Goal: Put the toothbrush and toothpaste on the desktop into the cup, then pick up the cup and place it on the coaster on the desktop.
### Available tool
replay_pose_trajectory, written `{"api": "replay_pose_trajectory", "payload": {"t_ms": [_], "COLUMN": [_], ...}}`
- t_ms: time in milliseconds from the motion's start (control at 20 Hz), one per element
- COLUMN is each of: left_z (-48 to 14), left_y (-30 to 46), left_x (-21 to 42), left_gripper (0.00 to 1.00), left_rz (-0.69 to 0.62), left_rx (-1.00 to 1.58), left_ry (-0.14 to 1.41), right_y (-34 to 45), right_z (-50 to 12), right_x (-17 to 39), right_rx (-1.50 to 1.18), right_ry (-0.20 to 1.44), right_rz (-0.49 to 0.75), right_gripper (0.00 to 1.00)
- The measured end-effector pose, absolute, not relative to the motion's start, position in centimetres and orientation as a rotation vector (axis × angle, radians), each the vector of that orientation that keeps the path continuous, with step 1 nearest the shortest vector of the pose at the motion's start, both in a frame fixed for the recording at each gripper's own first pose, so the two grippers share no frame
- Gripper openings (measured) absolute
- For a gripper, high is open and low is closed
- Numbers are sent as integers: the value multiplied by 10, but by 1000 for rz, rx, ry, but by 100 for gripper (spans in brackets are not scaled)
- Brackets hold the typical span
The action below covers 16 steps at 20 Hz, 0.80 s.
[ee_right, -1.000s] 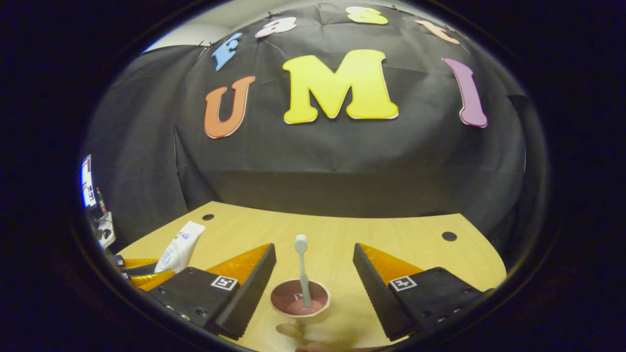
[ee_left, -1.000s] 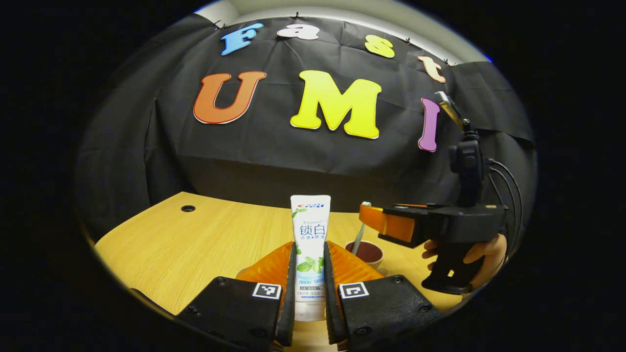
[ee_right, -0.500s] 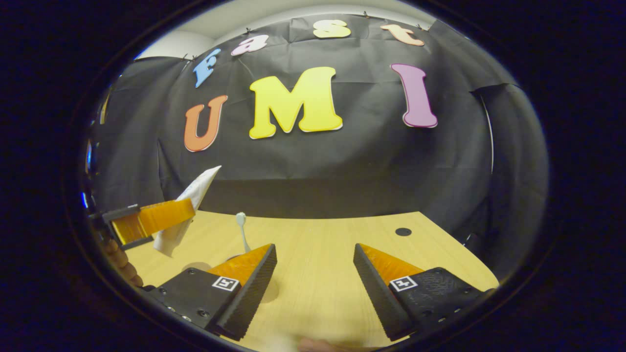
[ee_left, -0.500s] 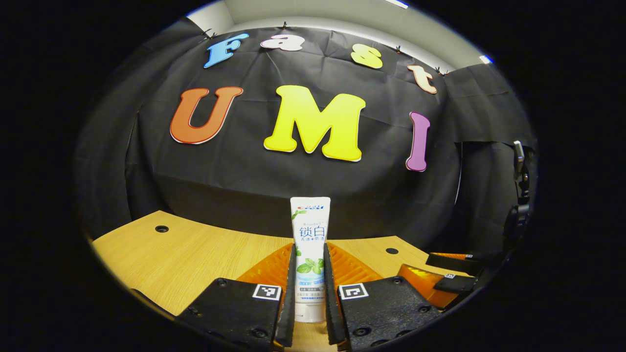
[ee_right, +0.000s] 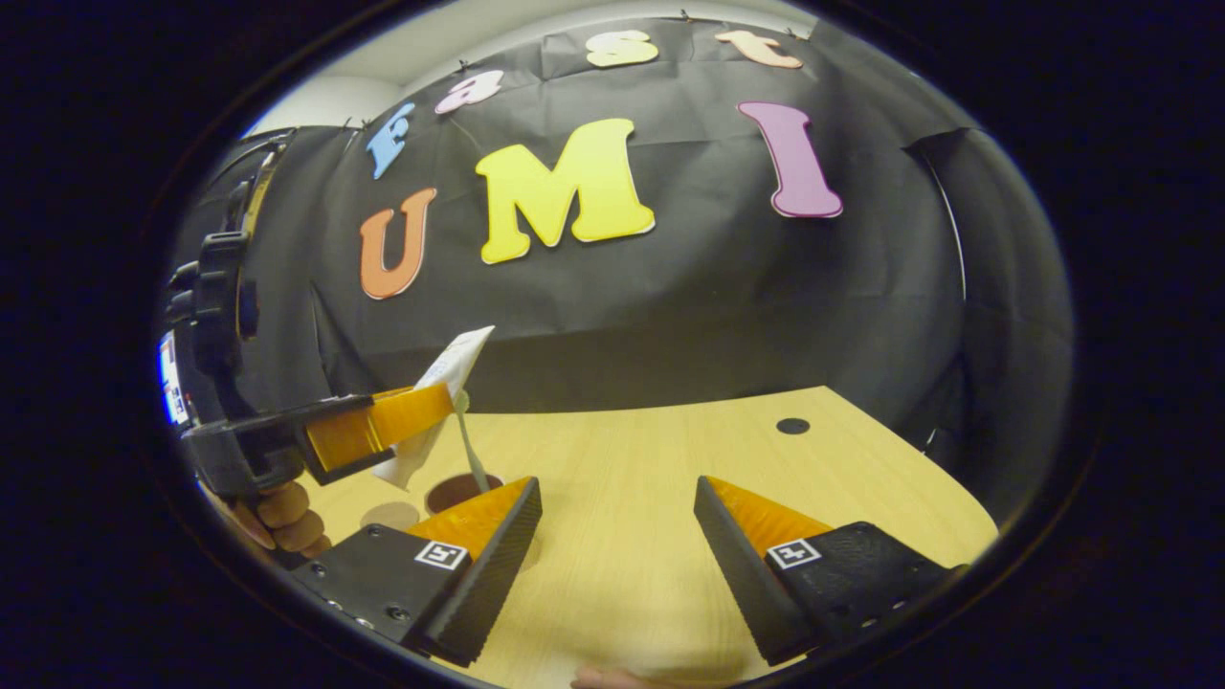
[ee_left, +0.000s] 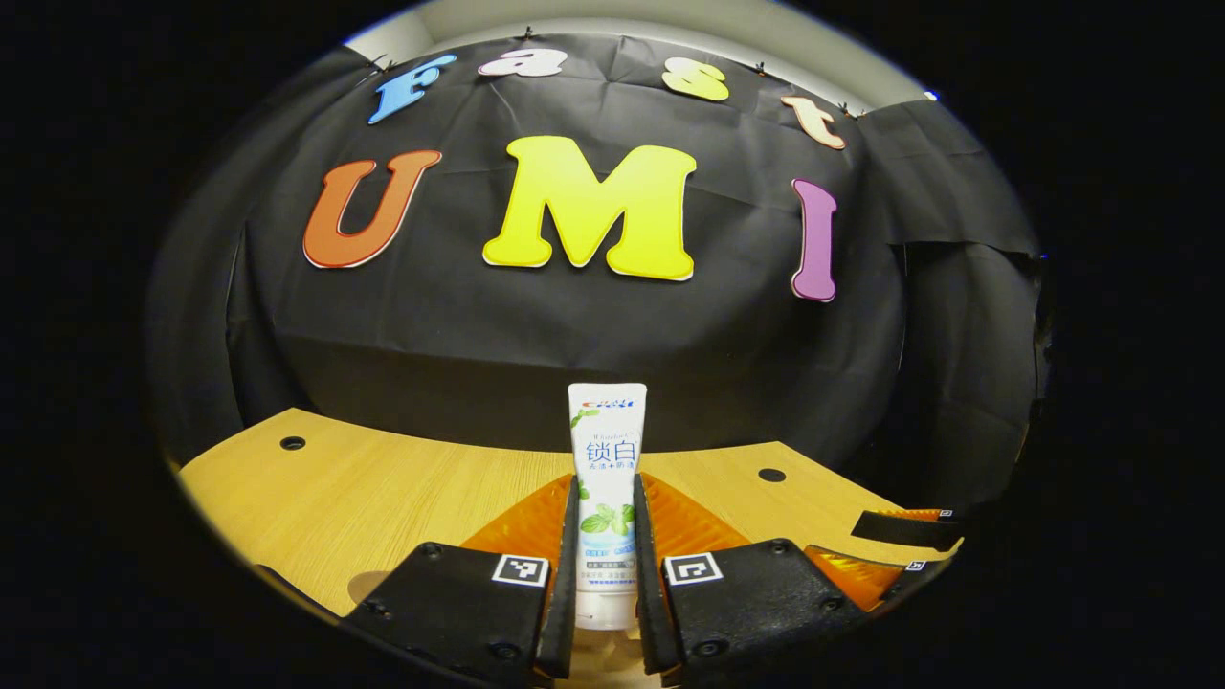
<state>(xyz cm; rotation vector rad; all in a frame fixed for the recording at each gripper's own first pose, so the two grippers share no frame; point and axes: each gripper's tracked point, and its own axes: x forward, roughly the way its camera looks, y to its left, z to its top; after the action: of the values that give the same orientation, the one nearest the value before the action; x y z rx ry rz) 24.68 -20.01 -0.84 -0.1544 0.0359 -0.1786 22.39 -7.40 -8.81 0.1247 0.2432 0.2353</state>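
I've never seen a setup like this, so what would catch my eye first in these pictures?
Probably the toothpaste tube, standing upright and clamped in the left hand-held gripper. In the right gripper view it hangs tilted just above a cup on the wooden desk, with a toothbrush already in the cup. The right hand-held gripper is open.

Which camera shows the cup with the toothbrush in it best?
The right gripper view: the cup sits on the desk with the toothbrush standing in it, partly behind a finger. The left gripper view shows the toothpaste instead.
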Motion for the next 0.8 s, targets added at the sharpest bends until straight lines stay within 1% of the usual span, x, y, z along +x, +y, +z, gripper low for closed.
{"api": "replay_pose_trajectory", "payload": {"t_ms": [200,250,300,350,400,450,600,800], "left_z": [-12,-14,-17,-20,-26,-31,-38,-23], "left_y": [-199,-199,-200,-202,-202,-202,-199,-193], "left_x": [251,251,252,253,254,253,249,236], "left_gripper": [34,39,35,35,33,38,39,40], "left_rz": [-182,-182,-184,-189,-190,-190,-181,-191], "left_rx": [-155,-155,-160,-166,-172,-175,-189,-195], "left_ry": [39,43,51,65,79,96,122,78], "right_y": [-69,-68,-67,-66,-66,-65,-66,-63], "right_z": [-93,-95,-96,-96,-97,-97,-96,-92], "right_x": [225,226,225,226,225,225,224,220], "right_rx": [101,100,102,109,115,114,95,42], "right_ry": [252,257,261,264,267,268,267,268], "right_rz": [242,242,246,248,248,250,237,201], "right_gripper": [96,96,97,97,97,97,96,96]}}
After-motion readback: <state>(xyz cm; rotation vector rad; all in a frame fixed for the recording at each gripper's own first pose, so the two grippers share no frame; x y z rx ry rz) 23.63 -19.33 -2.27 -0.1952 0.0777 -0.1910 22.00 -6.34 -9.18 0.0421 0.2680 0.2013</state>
